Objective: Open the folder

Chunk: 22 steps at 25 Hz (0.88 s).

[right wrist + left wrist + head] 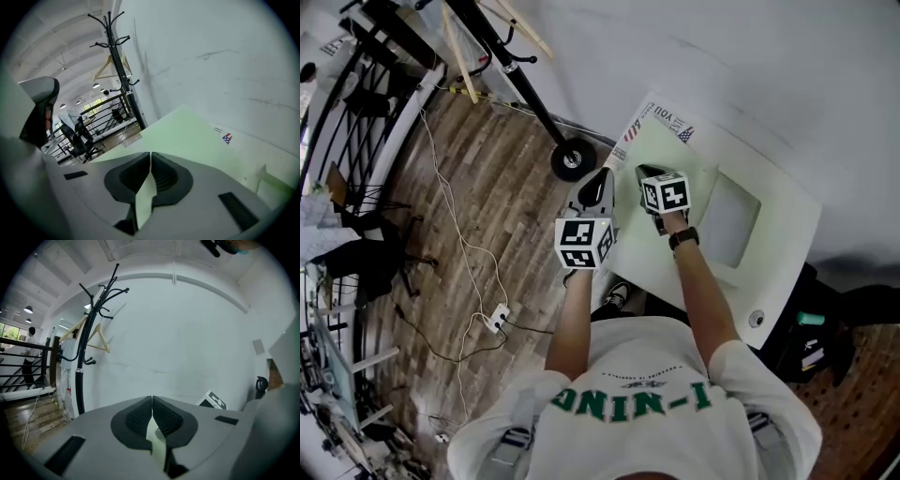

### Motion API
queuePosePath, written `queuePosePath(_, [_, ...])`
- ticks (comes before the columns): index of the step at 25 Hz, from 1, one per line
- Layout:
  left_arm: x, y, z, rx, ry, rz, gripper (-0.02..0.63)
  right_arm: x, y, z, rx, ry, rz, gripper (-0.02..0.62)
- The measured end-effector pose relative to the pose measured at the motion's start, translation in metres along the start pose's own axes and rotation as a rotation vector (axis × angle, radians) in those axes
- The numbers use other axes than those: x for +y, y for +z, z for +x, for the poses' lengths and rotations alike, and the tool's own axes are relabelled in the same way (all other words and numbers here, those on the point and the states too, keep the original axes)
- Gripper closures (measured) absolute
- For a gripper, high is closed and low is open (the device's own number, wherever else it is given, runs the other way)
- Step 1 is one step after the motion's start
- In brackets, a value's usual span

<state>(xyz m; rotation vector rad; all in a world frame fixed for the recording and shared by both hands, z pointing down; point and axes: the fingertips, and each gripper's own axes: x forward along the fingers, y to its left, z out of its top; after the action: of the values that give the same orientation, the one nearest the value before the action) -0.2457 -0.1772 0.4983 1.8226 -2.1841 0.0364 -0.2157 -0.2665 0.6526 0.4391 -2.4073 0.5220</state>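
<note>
Pinching the pale green folder (pixel 673 150) between pressed-together jaws: left gripper (pixel 598 187) and right gripper (pixel 649 174) alike

Black coat stand (pixel 79 390) bearing a hanger (pixel 101 341), beside white wall (pixel 187 343).

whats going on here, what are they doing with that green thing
A person stands over a pale table with a two-jaw gripper in each hand. The left gripper and the right gripper are each shut on a thin edge of the pale green folder, side by side at its near end. A printed sheet shows at the far end. The folder does not look opened yet.
</note>
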Motion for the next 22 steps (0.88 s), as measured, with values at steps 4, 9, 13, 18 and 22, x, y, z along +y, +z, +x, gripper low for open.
queuePosePath(4, [-0.029,0.015,0.0,-0.021,-0.06,0.036,0.589,-0.015,0.003,-0.041,-0.085,-0.052,0.043,0.577])
queuePosePath(9, [-0.062,0.033,-0.001,-0.05,-0.133,0.065,0.591,-0.034,0.006,-0.099,-0.188,-0.125,0.095,0.577])
queuePosePath(13, [-0.089,0.048,-0.007,-0.09,-0.204,0.07,0.589,-0.04,0.004,-0.147,-0.283,-0.158,0.155,0.578])
queuePosePath(18, [-0.126,0.049,0.002,-0.091,-0.275,0.103,0.59,-0.046,0.012,-0.218,-0.429,-0.23,0.164,0.578])
queuePosePath(22, [-0.162,0.048,0.009,-0.085,-0.358,0.103,0.589,-0.058,0.017,-0.277,-0.527,-0.334,0.132,0.578])
